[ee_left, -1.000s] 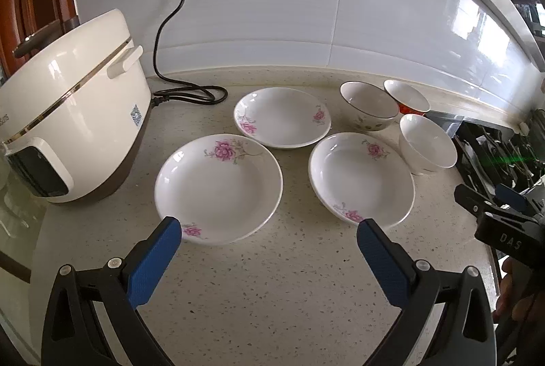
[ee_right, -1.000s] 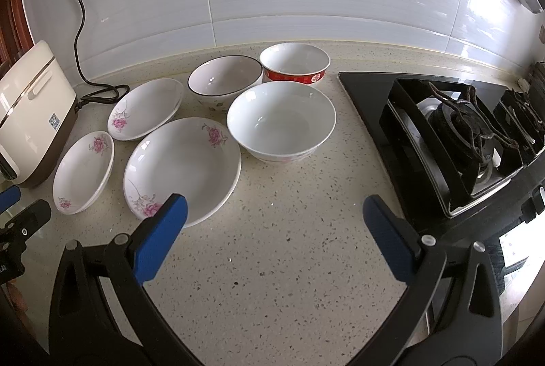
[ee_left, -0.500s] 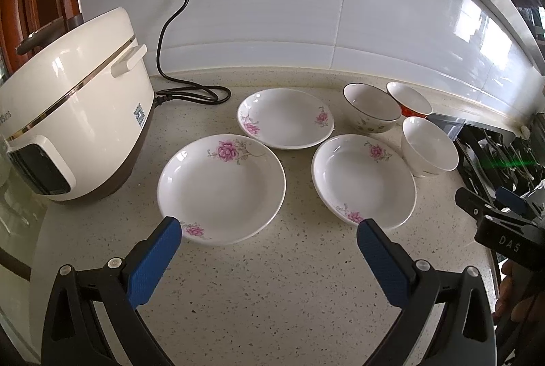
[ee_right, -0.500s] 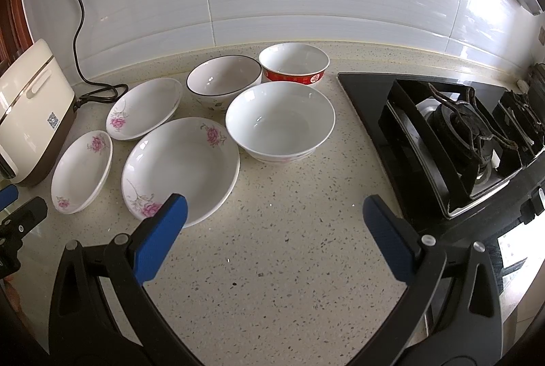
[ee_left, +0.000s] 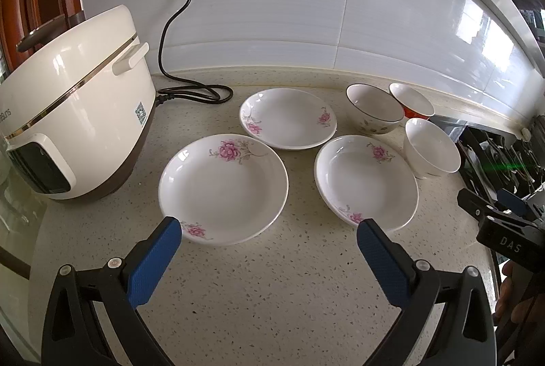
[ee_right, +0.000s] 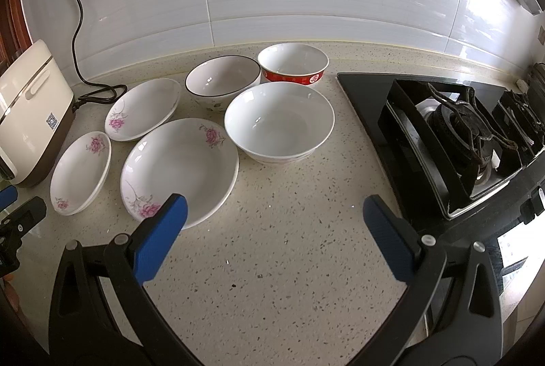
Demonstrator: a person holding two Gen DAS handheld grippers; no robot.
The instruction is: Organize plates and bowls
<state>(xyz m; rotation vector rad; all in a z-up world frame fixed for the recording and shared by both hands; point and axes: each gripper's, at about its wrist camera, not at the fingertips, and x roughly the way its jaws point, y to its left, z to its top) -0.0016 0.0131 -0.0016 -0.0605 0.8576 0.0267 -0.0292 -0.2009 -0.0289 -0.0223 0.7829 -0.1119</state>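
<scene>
Two grippers, left gripper [ee_left: 265, 226] and right gripper [ee_right: 275, 206], hovering wide apart (holding nothing) at frame bottom; plates [ee_left: 223, 187], bowls [ee_right: 279, 121] sitting mid-frame on counter [ee_right: 272, 264].

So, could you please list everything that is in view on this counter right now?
Floral plates: three, white with pink flowers, mid counter, none stacked.
Plain bowl: one, white, beside the hob.
Dark-rimmed bowl: one, white, behind the plates.
Red bowl: one, red outside, white inside, nearest the wall.
Rice cooker: one, cream with a brown base, counter's left end.
Power cord: one, black, from the wall socket to the cooker.
Gas hob: one, black, right of the bowls.
Counter: one, speckled beige.
Left gripper: one, black with blue pads, open, holding nothing.
Right gripper: one, same colours, open, holding nothing.
</scene>
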